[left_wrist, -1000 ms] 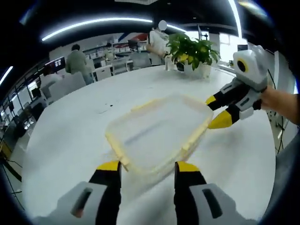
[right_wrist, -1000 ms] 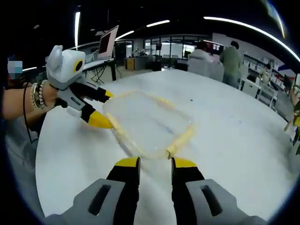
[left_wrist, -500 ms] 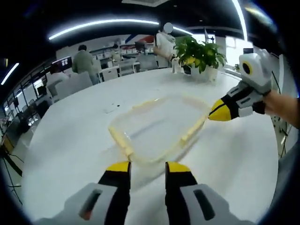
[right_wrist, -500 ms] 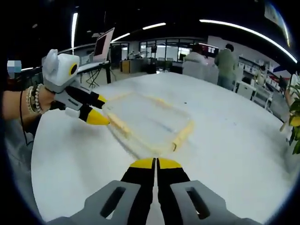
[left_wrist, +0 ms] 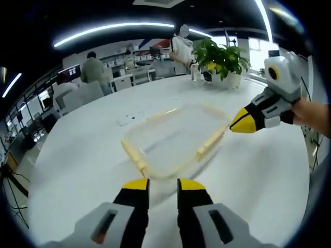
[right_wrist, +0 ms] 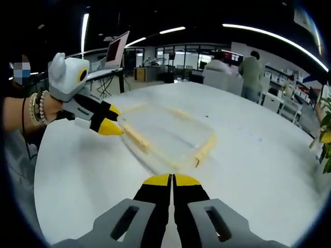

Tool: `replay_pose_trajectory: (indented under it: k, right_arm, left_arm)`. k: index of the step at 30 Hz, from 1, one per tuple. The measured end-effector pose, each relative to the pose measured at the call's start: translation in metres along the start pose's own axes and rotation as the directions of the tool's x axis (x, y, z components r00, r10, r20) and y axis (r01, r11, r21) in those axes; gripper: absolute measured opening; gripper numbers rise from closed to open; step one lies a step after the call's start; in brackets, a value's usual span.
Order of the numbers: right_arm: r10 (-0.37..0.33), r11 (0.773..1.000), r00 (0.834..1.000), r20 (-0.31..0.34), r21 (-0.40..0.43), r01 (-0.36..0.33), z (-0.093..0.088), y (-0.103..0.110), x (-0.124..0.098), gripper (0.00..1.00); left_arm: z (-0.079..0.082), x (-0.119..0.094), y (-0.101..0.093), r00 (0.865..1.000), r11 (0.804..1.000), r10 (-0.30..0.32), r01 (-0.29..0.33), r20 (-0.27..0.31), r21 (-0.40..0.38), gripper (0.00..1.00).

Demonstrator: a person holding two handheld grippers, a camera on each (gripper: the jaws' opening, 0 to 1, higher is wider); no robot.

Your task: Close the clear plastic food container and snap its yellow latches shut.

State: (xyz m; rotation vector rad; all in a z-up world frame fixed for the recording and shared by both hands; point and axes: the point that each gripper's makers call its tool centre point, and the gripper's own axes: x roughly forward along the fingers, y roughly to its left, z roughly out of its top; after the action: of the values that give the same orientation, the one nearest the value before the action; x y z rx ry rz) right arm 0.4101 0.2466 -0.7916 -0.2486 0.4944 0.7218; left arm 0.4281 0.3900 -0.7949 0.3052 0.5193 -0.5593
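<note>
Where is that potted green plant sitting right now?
In the left gripper view, the potted plant stands at the white table's far edge, beyond the clear container.

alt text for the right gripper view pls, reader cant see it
A clear plastic food container with yellow latches sits on a round white table. The right gripper, jaws shut, points at it from below, and the left gripper, held by a braceleted hand, reaches its far-left corner.
</note>
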Motion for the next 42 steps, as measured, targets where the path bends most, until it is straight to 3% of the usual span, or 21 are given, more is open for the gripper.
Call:
replay_pose_trajectory:
  k: [7,11,13,19,23,26,32,38,42]
  right_arm:
    - [0.000,1.000,1.000,0.000,0.002,0.000,0.000,0.000,-0.004,0.00]
    - [0.000,1.000,1.000,-0.002,0.009,0.000,-0.001,-0.001,-0.010,0.00]
    - [-0.003,1.000,1.000,0.002,0.016,0.003,0.000,-0.001,-0.014,0.00]
    - [-0.013,0.999,1.000,0.005,0.045,0.013,0.004,-0.001,-0.031,0.05]
    - [-0.032,0.997,0.999,0.014,0.075,0.031,0.005,0.001,-0.042,0.13]
    - [-0.040,0.996,0.999,0.014,0.076,0.039,0.007,0.005,-0.050,0.15]
    - [-0.057,0.996,0.998,0.033,0.065,0.054,0.019,0.017,-0.072,0.20]
    - [-0.085,0.994,0.995,0.055,0.069,0.081,0.024,0.029,-0.094,0.29]
    - [-0.112,0.991,0.992,0.065,0.083,0.106,0.024,0.035,-0.109,0.40]
  left_arm:
    - [-0.001,-0.005,0.004,1.000,0.999,0.027,-0.027,-0.009,0.031,0.14]
    - [-0.002,-0.012,0.008,1.000,1.000,0.026,-0.026,-0.009,-0.003,0.14]
    - [-0.005,-0.016,0.008,0.999,0.999,0.037,-0.036,-0.029,0.039,0.15]
    - [-0.008,-0.028,-0.002,0.999,1.000,-0.003,0.004,-0.052,0.022,0.26]
    - [0.003,-0.039,-0.006,1.000,0.999,-0.027,0.027,0.014,-0.026,0.47]
    - [0.011,-0.052,-0.004,0.999,0.998,-0.023,0.026,0.044,-0.054,0.55]
    - [0.028,-0.082,0.001,0.993,0.994,-0.024,0.036,0.118,-0.102,0.67]
    - [0.032,-0.117,0.001,0.984,0.990,-0.015,0.039,0.176,-0.133,0.79]
    - [0.029,-0.140,-0.004,0.972,0.967,-0.059,0.112,0.228,-0.229,0.80]
